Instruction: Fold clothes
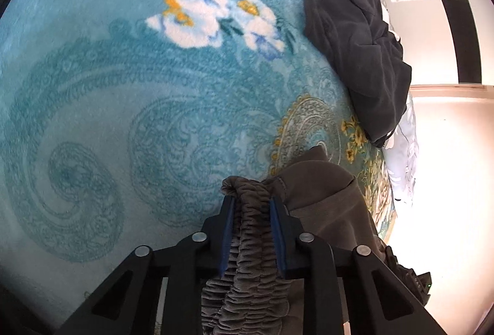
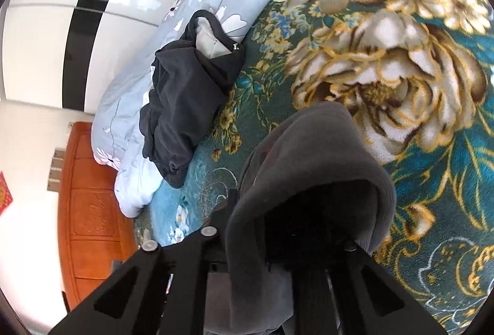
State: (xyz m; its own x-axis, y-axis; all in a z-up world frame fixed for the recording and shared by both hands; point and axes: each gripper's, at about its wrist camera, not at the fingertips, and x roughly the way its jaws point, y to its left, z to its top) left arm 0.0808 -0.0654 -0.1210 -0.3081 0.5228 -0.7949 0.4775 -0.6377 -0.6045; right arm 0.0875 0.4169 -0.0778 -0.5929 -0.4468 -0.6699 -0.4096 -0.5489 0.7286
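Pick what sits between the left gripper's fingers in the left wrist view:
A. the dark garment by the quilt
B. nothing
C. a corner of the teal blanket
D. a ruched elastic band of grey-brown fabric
D: the left gripper pinches the gathered grey-brown waistband between its blue pads.

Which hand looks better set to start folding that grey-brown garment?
Probably left. The left tongs visibly pinch the grey-brown garment's ruched elastic band. The right tongs are shut too, but draped cloth hides their hold.
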